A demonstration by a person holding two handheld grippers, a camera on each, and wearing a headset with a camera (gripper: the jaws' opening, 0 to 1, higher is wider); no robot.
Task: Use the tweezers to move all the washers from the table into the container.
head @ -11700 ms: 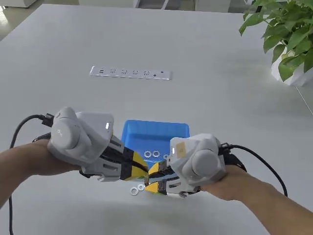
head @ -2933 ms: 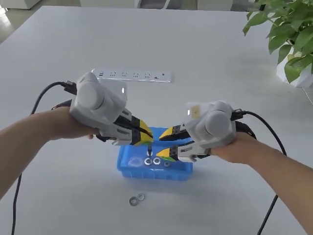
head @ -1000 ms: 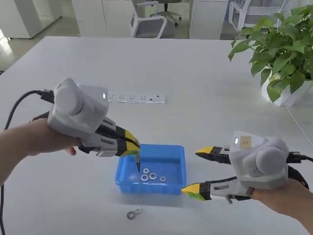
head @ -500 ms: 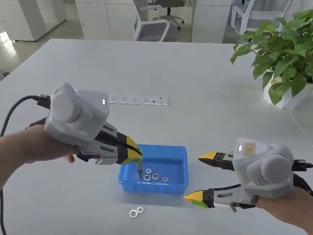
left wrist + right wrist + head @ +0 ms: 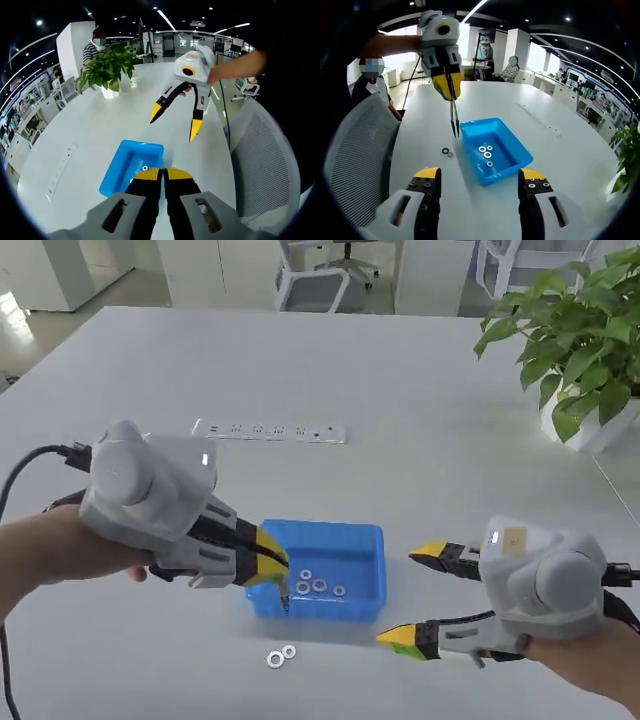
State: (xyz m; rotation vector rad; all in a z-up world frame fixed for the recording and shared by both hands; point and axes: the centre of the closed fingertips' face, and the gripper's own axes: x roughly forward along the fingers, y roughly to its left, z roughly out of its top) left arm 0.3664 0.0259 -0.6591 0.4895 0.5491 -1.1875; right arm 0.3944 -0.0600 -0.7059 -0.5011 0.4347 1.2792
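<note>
— Where are the washers?

— Split in two lots. Four washers (image 5: pixel 318 586) lie on the floor of the blue container (image 5: pixel 362 540), bunched toward its left half in the head view. Two washers (image 5: pixel 281 655) lie on the counter (image 5: pixel 300 370), touching or nearly so, just in front of the container's near wall.

— And the tweezers?

— The left tongs (image 5: pixel 268 562) are pressed together on the tweezers (image 5: pixel 283 595), pinching them at the upper end, so they hang tips down. From the right gripper view the tweezers (image 5: pixel 454 117) point at the counter just outside the container (image 5: pixel 520 157), between its wall and the two loose washers (image 5: pixel 447 151). The tips are off the surface. Whether they carry anything is too small to tell.

— The left gripper view?

— Its own yellow-tipped jaws sit closed side by side, left tongs (image 5: pixel 162 172), with the container (image 5: pixel 117 170) just beyond them.

— The right tongs?

— Spread wide. The right tongs (image 5: pixel 410 595) hover to the right of the container, low over the counter, apart from it. In the left gripper view the right tongs (image 5: pixel 175 123) are beyond the container, jaws splayed.

— Anything else on the counter?

— A white power strip (image 5: pixel 268 430) behind the container, well apart, and a potted plant (image 5: pixel 570 320) at the far right.
</note>
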